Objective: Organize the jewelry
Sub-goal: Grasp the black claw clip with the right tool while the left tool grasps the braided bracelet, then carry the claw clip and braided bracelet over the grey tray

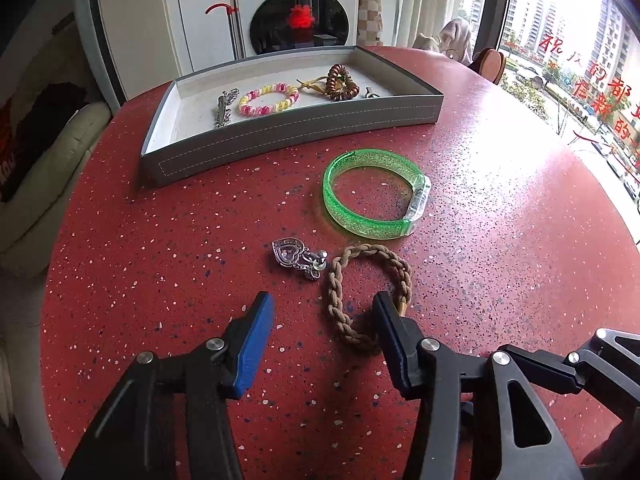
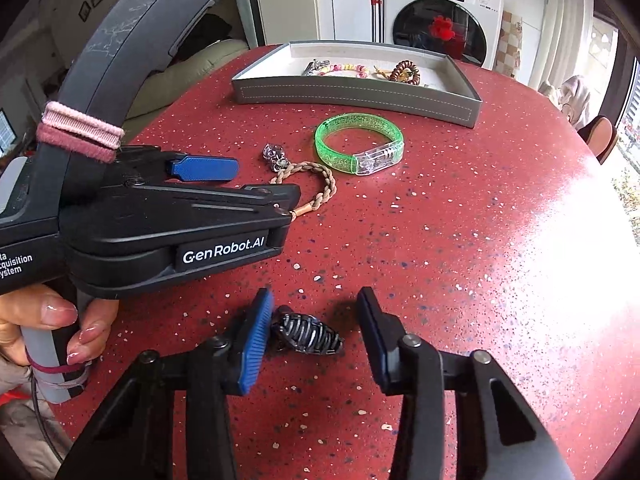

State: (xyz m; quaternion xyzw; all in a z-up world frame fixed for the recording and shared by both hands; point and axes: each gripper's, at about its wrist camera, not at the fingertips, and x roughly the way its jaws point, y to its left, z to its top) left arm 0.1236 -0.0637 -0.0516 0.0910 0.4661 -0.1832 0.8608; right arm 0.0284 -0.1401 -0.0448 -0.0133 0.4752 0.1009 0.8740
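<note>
Braided cord bracelet (image 1: 370, 292) — flat, outside tray (image 1: 292, 136)

Home: washing machine (image 1: 298, 8), sofa (image 1: 48, 168), red speckled table (image 1: 500, 260).

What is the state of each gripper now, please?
Left gripper: open, one finger inside the braided rope bracelet, not clamped.
Right gripper: open around the dark hair claw clip, only its left pad touching.
</note>
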